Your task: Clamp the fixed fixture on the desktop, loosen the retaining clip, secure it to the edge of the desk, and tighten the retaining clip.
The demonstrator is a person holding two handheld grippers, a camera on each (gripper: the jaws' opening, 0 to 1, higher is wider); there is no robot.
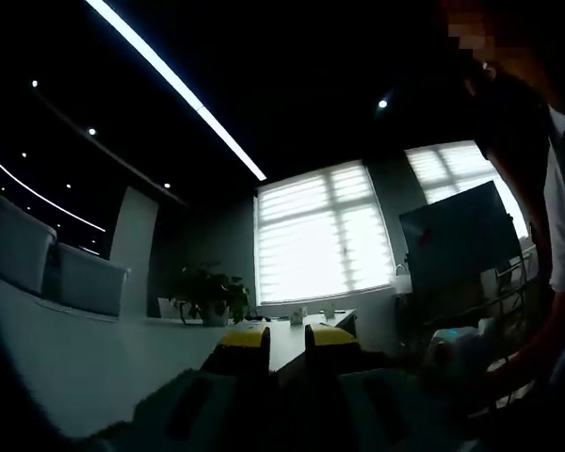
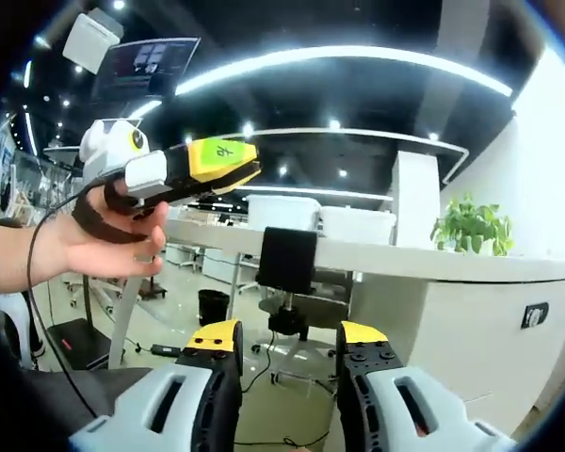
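Evidently nothing sits between either gripper's (image 1: 287, 341) (image 2: 292, 341) parted fingers.

Left gripper view dim, backlit by windows (image 1: 325, 235); right gripper view bright, edges warped.

Ahead of the left gripper (image 1: 285, 341) the white desk (image 1: 85, 363) lies bare up to a far potted plant (image 1: 207, 294). Beyond the right gripper (image 2: 289, 347), open floor; a black chair (image 2: 286, 273) stands against the counter (image 2: 424, 259).
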